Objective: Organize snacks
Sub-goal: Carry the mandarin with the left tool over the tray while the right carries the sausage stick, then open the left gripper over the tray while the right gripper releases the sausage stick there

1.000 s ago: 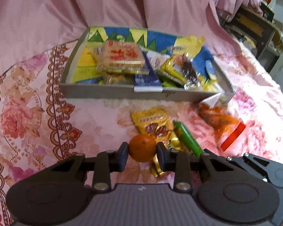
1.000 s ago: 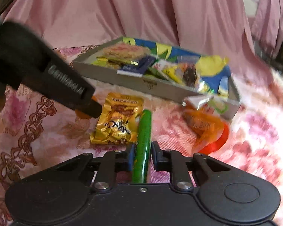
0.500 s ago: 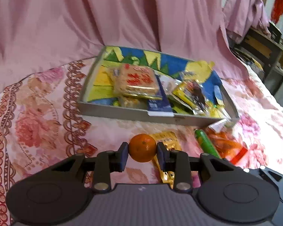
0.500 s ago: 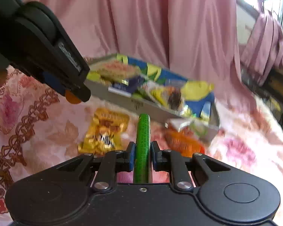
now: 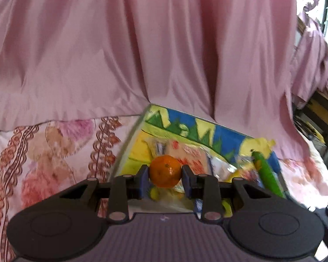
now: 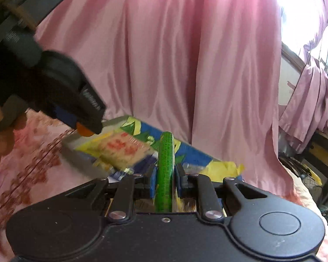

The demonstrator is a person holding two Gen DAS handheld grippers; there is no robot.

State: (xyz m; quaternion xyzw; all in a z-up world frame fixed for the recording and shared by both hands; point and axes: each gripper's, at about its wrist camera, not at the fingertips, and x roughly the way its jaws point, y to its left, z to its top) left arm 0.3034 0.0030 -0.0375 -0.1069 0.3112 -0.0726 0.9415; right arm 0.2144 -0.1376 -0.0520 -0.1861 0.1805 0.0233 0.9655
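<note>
The left gripper [image 5: 165, 182] is clamped on a small orange [image 5: 165, 174] at lower centre of its view, held above the near left part of the colourful tray [image 5: 187, 128]. The right gripper [image 6: 165, 181] pinches a green tube snack [image 6: 165, 170] upright between its pads — also over the tray, whose blurred packets [image 6: 122, 150] lie beneath. Pink curtain [image 5: 142, 43] fills the upper frame; floral cloth [image 5: 43, 152] shows at lower left.

Floral bedspread [image 5: 54, 152] carries 1 snack-filled tray [image 5: 129, 144].
</note>
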